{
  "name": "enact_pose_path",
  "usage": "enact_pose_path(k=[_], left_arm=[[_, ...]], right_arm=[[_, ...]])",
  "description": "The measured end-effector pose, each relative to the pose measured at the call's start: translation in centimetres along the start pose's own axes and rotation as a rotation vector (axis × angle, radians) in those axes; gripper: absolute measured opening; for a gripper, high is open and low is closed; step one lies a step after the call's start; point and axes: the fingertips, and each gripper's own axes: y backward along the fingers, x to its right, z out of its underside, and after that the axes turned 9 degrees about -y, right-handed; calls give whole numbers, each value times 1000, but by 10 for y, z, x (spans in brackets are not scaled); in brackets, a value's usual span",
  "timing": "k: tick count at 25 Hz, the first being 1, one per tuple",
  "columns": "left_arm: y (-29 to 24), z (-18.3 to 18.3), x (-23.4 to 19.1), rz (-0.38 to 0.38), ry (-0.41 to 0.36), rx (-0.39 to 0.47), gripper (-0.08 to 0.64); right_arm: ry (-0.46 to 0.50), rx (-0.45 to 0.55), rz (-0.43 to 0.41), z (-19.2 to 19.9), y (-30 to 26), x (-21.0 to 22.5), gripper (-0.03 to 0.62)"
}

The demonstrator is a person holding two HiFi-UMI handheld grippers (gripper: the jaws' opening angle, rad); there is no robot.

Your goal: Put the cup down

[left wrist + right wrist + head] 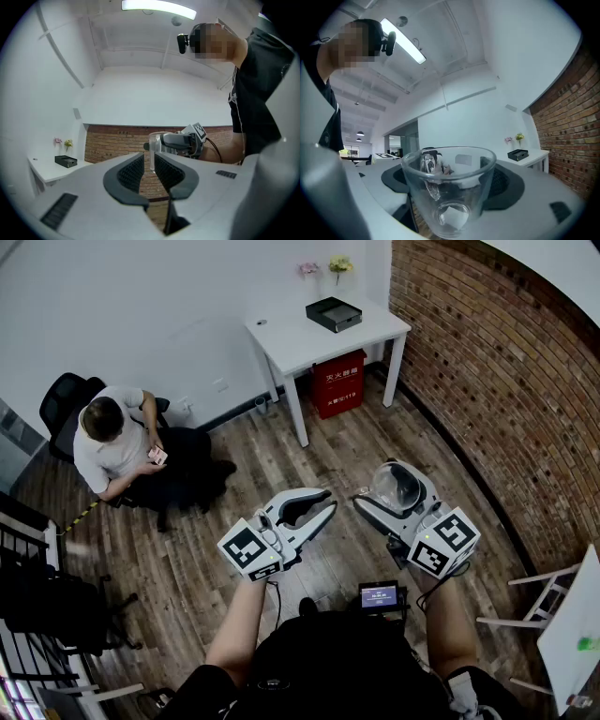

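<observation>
As the task is standing now: the cup [449, 187] is not yet resting on any surface; it is hanging in the air above the wooden floor [328, 437].
Right gripper [392, 493]: its jaws are standing wide apart and pressing on the clear glass cup from both sides. The cup is sitting upright between them and is looking empty.
Left gripper [149, 164]: its jaws are standing slightly apart with a narrow gap and are gripping nothing. The glass showing through that gap is lying well beyond, in the other gripper.
Cup location: it is riding right of centre in the head view, just in front of the person and well apart from both counters.
Far counter [300, 338]: it is standing against the far wall and carrying a black tray [334, 313]; bare top is showing to the left of the tray.
Near-right counter [572, 634]: only a white corner is showing at the near right edge.
Completed: the grasp is holding and the cup is being carried clear of the floor.
Remaining, as a judgement: the cup is waiting to be carried over a counter, lowered until its base is bearing, then released and the jaws drawn back.
Bystander: a seated person [117, 446] is sitting at the far left, well apart from both grippers.
</observation>
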Motion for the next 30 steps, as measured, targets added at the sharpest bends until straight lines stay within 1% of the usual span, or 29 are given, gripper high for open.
enact_pose_path(k=[12, 19, 30], left_arm=[[1, -6, -4, -18, -5, 2, 66], [-7, -2, 0, -2, 4, -3, 66], [-39, 5, 3, 1, 3, -29, 66]], right_arm=[[-1, -16, -3, 6, 3, -3, 430], [-10, -22, -7, 10, 7, -1, 430], [-18, -21, -4, 3, 26, 26, 430]])
